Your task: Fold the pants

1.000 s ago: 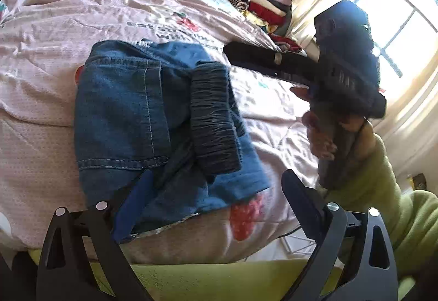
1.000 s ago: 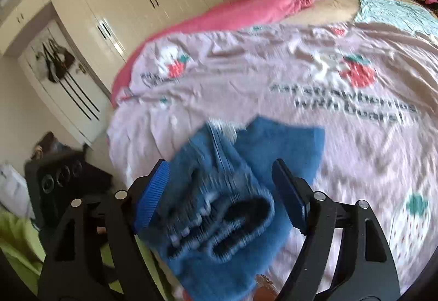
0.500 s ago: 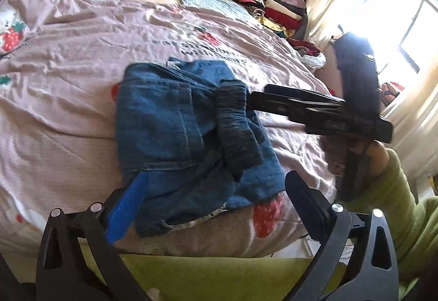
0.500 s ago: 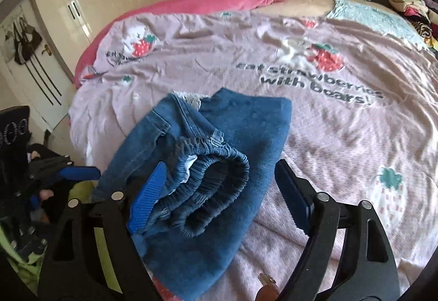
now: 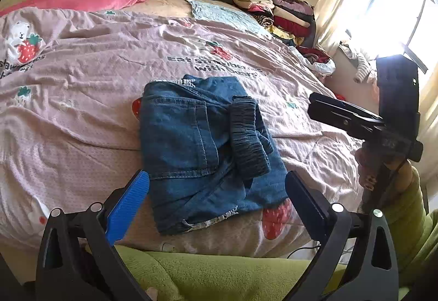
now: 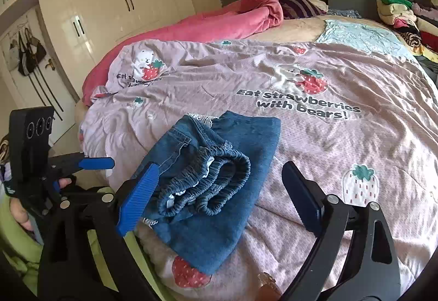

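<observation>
Found the pants [image 5: 202, 153] lying as a folded bundle on the pink strawberry-print bedspread [image 5: 82, 109], close to the near edge of the bed and roughly midway between left and right. Noted blue denim doubled into several layers, with the gathered elastic waistband [image 5: 247, 142] on top toward the right of the bundle and a frayed hem at its near edge.

Saw the left gripper [image 5: 216, 180] spread wide and holding nothing, poised just short of the bundle's near edge. Saw the right gripper [image 6: 220, 168] likewise released and empty, off to the right of the pants and clear of the cloth.

Judged the fold nearly or fully done, though the top layers looked loose and a little askew.

Judged the garment light, soft and limp: small, thin denim, not fragile and not slippery, with enough friction against the bedspread to drag and wrinkle it rather than slide. Expected no stiffness to hold a shape, so any lifted layer would probably droop and the stack could spill open.

Reckoned the best hold to be a pinch through all layers at a folded edge, at the left side or the far corners, one claw on each. Thought the thick waistband roll a firm alternative. Advised against the frayed near hem, where only one layer would likely come up.
</observation>
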`<state>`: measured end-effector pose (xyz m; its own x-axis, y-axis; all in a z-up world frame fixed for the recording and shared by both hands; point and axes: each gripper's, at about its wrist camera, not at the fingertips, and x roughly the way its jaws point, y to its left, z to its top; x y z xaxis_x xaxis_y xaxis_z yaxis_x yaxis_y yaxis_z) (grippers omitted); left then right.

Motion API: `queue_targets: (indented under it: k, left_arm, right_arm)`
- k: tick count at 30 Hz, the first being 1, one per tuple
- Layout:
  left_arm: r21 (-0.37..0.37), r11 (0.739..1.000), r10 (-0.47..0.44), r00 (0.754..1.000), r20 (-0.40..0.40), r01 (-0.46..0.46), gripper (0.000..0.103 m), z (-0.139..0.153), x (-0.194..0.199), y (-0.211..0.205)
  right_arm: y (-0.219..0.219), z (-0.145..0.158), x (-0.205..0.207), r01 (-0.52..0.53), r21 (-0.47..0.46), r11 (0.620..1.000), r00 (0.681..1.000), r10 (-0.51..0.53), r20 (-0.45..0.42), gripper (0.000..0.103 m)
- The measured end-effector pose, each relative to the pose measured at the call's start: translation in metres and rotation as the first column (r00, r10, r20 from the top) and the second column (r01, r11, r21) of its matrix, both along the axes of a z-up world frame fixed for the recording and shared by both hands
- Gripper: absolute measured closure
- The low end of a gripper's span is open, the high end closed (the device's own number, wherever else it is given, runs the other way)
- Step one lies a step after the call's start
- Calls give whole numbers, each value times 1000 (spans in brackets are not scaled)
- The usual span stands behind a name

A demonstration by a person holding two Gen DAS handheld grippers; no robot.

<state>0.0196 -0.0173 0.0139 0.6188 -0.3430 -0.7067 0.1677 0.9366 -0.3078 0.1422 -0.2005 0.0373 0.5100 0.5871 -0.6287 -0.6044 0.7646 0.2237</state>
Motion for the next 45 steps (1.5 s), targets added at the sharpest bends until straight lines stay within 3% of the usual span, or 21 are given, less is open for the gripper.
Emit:
queue_targets:
  k: [6,13,18,45]
  left_arm:
    - [12,999,33,999,2,-33,4,2,-1,8]
    - [43,982,186,982,-21,-185,4,-6,4,45]
    - [48,969,245,969,-30,-244,4,-9,1,63]
    - [110,977,190,980,-62,-182,4,-37,23,37]
  right_arm:
    - [-5,1,-10,8,-26,1000,1000,-8,11,17]
    - [-11,-4,-22,-5,-41,999,1000,5,5,16]
    - [-12,-14,-22,3,-52,999,1000,-4,-19,16]
    - [-9,-52,1,74,-69,995,989,-82,-126,16]
